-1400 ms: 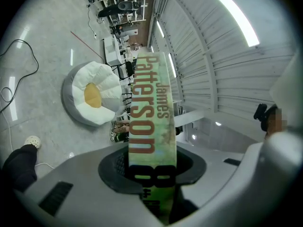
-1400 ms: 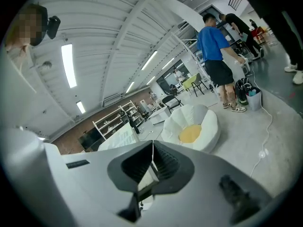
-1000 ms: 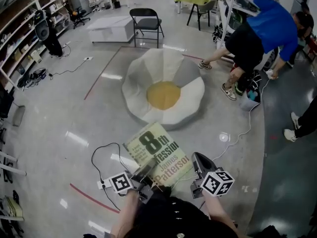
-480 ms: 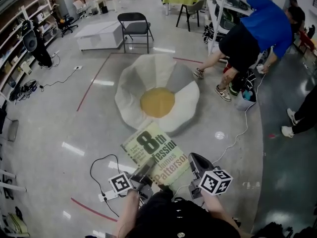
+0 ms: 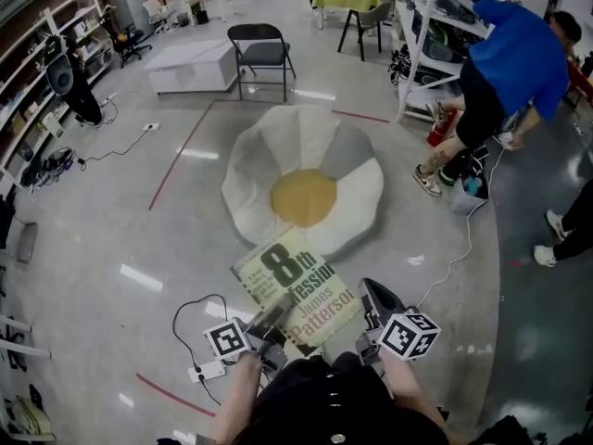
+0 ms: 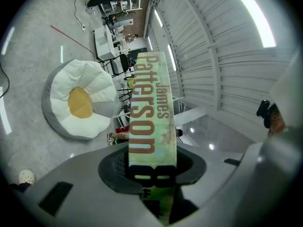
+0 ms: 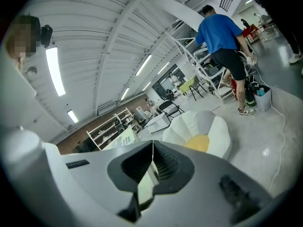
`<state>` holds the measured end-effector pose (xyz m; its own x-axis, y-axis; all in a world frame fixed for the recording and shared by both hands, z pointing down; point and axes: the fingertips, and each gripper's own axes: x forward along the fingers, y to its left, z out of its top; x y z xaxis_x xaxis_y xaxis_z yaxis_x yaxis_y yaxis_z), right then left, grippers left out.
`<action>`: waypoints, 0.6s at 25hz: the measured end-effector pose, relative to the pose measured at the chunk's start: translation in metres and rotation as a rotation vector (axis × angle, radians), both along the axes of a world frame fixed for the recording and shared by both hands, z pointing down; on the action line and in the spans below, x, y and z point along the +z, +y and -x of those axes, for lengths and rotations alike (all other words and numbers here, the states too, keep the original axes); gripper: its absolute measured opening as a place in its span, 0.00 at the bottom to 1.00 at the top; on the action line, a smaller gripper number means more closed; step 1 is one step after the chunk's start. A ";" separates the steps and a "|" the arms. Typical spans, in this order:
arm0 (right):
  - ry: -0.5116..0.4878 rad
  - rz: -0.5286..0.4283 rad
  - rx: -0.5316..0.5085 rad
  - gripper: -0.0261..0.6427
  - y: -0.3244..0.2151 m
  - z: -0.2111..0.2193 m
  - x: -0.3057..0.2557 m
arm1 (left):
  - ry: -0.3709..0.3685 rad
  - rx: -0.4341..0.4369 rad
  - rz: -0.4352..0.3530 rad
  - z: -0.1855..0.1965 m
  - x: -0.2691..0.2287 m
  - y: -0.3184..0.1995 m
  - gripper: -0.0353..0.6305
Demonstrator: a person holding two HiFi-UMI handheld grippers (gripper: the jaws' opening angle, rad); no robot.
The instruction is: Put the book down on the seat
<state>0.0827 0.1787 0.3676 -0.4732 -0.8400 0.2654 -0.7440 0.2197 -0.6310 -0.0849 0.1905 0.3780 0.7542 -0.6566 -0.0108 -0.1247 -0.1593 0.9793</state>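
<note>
Grey floor (image 5: 111,221) below; left gripper (image 5: 273,320), right gripper (image 5: 372,297) clamp book (image 5: 295,281) near seat (image 5: 306,197).

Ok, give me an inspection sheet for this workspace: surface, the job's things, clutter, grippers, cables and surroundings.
Surface: shiny grey floor with red tape lines.
Job's things: book held in the air, short of the egg-shaped seat; nothing lies on the seat.
Clutter: nothing seen between book and seat.
Grippers: left gripper jaws clamped on the book's spine; right gripper jaws together beside the book, nothing seen between them.
Cables: black cable and power strip near the person's feet; white cable on the right.
Surroundings: folding chair, shelves, person in a blue top.
</note>
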 end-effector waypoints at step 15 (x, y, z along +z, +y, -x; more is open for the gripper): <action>-0.017 -0.011 -0.006 0.06 -0.022 -0.010 0.008 | -0.047 -0.040 0.032 0.009 0.018 -0.003 0.29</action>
